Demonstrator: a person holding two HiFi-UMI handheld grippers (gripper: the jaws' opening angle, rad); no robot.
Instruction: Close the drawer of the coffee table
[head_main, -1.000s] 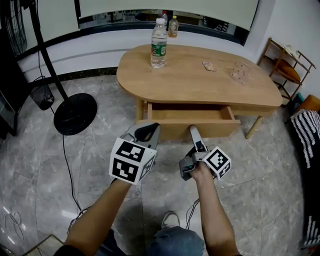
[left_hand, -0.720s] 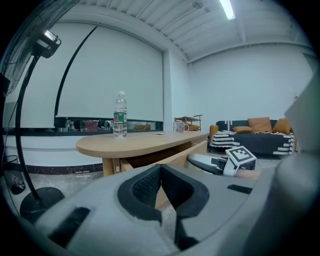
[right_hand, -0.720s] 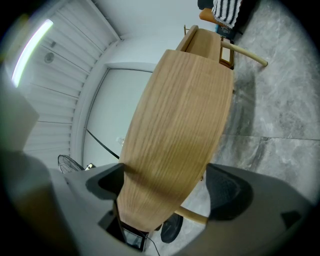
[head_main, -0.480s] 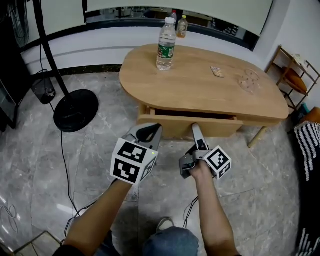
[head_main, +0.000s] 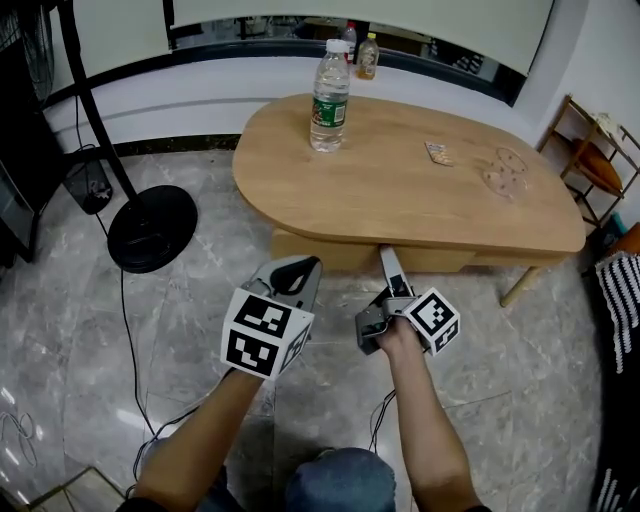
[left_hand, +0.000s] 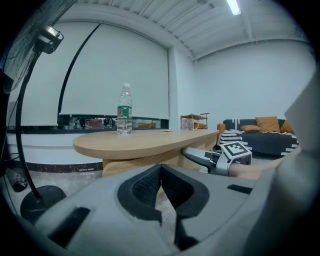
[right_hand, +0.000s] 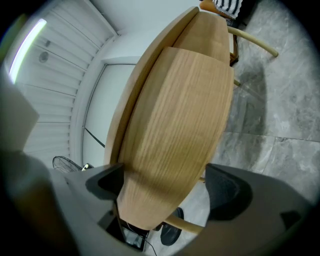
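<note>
Holds the right gripper (head_main: 385, 256) low and turned on its side, with its tips right at the wood front of the drawer (head_main: 330, 252). Has its jaws wide apart with nothing pinched, likely to press on the board at two spots and not just one. Looks like pushing, not grabbing.

Finds the drawer tucked in under the top of the coffee table (head_main: 400, 180), with only its front showing. Looks shut, or very nearly shut.

Holds the left gripper (head_main: 298, 270) just beside the other one, off the wood, with its jaws together and nothing in them. Seems to wait there as a spare, not needed for a one-gripper push.

Leaves the water bottle (head_main: 329, 95) standing far back on the top, well away from the push. Maybe needs one last small shove to be sure.
</note>
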